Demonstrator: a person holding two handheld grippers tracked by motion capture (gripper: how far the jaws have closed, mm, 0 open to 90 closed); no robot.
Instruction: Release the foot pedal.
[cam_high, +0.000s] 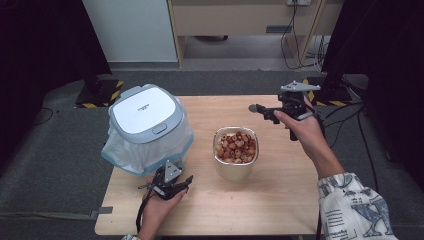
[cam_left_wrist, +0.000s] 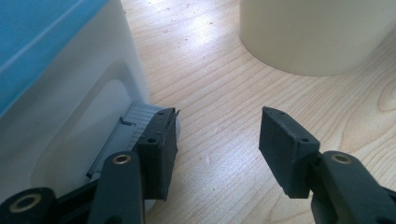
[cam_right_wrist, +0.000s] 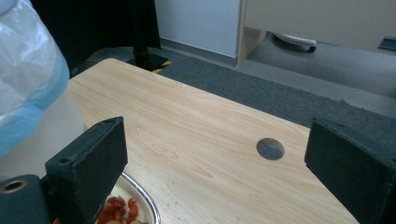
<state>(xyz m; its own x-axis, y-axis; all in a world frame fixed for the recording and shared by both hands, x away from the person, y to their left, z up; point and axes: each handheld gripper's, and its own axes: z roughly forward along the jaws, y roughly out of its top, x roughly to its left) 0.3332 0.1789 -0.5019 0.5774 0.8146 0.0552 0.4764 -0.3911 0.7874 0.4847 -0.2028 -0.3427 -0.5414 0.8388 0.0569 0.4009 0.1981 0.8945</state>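
Resting low on the near-left part of the wooden table (cam_high: 280, 200), the left gripper (cam_high: 150, 186) sits at the foot of the lidded trash bin (cam_high: 145, 127), whose blue-rimmed liner bag (cam_high: 120, 160) bulges out below the white lid. In the left gripper view the jaws stand spread with bare tabletop between them; no object is grasped. One pad (cam_left_wrist: 159, 149) lies against or just in front of a ribbed grey pedal or latch (cam_left_wrist: 133, 123) at the bin's base; actual contact cannot be confirmed. The right gripper (cam_high: 257, 110) hovers above the far-right part of the table, pointing left toward the centre, and the right gripper view shows its jaws released, parted wide with nothing between them. The metal bowl of reddish dried fruit pieces (cam_high: 235, 147) stands mid-table, just right of the bin and apart from it. Judged from this layout, the coming move turns on one relation: the bowl lies below and to the near-left of the right fingers, with its rim (cam_right_wrist: 147, 203) appearing just beneath the jaw at the left of that view, so the right hand is the better placed to descend on it. The left hand is nearer the bin and lies closest to its base fitting. The bowl has a roughly square, rounded outline with no marked long axis, so any rim edge would serve for a grasp.
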